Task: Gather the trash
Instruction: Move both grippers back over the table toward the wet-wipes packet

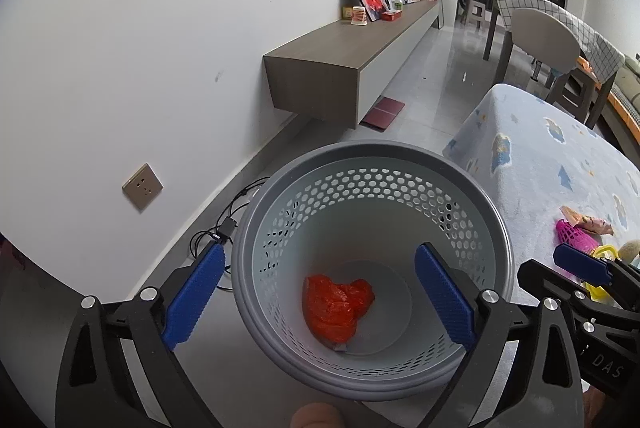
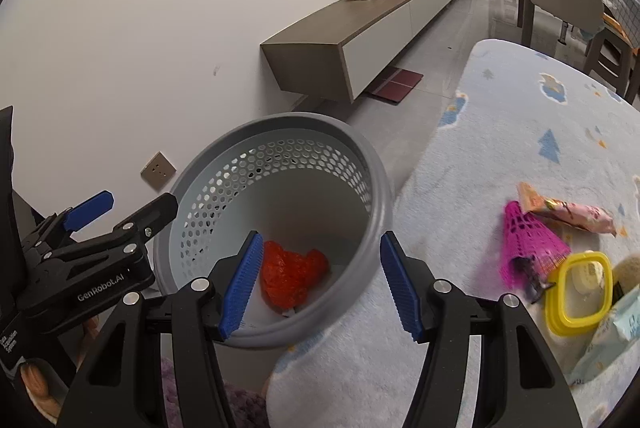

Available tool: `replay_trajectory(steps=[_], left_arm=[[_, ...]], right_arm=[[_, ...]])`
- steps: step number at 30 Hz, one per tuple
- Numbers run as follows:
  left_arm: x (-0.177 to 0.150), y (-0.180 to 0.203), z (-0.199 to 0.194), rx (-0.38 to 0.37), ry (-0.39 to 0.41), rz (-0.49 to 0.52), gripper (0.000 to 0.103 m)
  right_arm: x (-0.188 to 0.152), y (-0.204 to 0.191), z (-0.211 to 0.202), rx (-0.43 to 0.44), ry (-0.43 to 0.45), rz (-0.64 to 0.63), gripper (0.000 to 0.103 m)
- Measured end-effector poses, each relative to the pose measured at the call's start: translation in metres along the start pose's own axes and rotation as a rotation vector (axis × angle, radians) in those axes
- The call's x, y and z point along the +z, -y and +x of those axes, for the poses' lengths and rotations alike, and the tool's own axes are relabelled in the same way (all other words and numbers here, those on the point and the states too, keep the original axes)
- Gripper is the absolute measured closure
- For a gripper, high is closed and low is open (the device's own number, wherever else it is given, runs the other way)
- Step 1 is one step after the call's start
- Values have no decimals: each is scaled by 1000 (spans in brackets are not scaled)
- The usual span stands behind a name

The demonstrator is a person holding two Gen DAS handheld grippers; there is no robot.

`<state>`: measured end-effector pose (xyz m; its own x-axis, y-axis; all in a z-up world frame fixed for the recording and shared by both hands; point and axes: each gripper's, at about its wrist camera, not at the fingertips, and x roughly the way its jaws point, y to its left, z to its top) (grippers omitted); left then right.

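A grey perforated waste basket (image 1: pixel 280 188) stands on the floor by the table; it also shows in the right wrist view (image 2: pixel 372 168). A crumpled red plastic bag (image 1: pixel 336 304) lies at its bottom, also seen in the right wrist view (image 2: pixel 292 276). My left gripper (image 1: pixel 320 292) is open and empty above the basket. My right gripper (image 2: pixel 320 288) is open and empty over the basket's near rim; it shows at the right in the left wrist view (image 1: pixel 584 264). On the table lie a pink snack wrapper (image 2: pixel 568 216), a magenta shuttlecock (image 2: pixel 528 240), a yellow-rimmed lid (image 2: pixel 580 296) and a pale blue packet (image 2: pixel 616 332).
The table has a light blue patterned cloth (image 2: pixel 520 116). A low wall cabinet (image 1: pixel 340 56) with photos and cups runs along the white wall. Cables (image 1: pixel 224 228) lie on the floor left of the basket. A wall socket (image 1: pixel 143 186) is nearby. Chairs (image 1: pixel 548 40) stand behind.
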<state>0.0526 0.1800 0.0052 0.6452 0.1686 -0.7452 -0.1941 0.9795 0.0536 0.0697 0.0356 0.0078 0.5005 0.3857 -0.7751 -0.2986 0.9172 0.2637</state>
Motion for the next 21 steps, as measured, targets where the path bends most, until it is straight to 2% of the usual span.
replay_trajectory(steps=[10,21], left_arm=[[-7,22,-6,-29,11,42,8],[-15,57,-21,-79,55,108,7]], right_arm=[[-25,30,-28,-61,15,55,43],[-66,80,-70,-162,36,163,43]])
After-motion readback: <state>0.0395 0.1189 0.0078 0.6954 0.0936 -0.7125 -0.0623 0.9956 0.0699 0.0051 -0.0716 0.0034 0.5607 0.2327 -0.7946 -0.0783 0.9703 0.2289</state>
